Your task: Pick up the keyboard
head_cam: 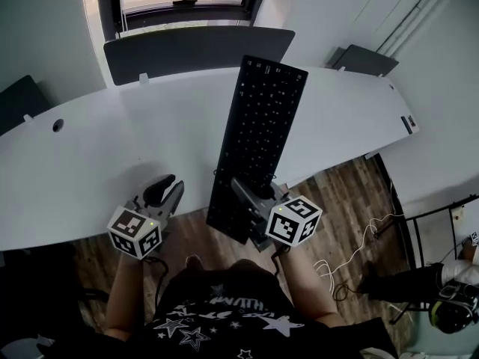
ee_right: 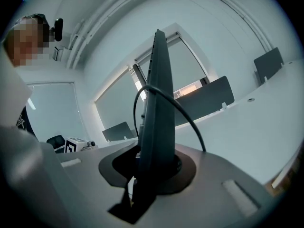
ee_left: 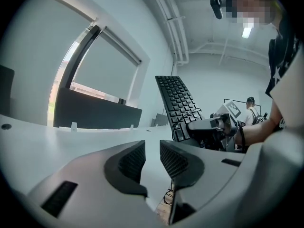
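Keyboard (head_cam: 262, 133) points lengthwise away; right tongs (head_cam: 251, 193) clamp its near end; left tongs (head_cam: 166, 191) apart.

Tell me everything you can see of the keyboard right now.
The keyboard is a slim black board, plastic-looking, with rows of low dark keys. The right gripper is shut on its near short end, which stands edge-on between the jaws. From that grip it slants up and away over the white desk, key face visible from above, and looks lifted clear of the desk. A thin dark cable loops out beside the gripped end. Nothing else appears to touch it.
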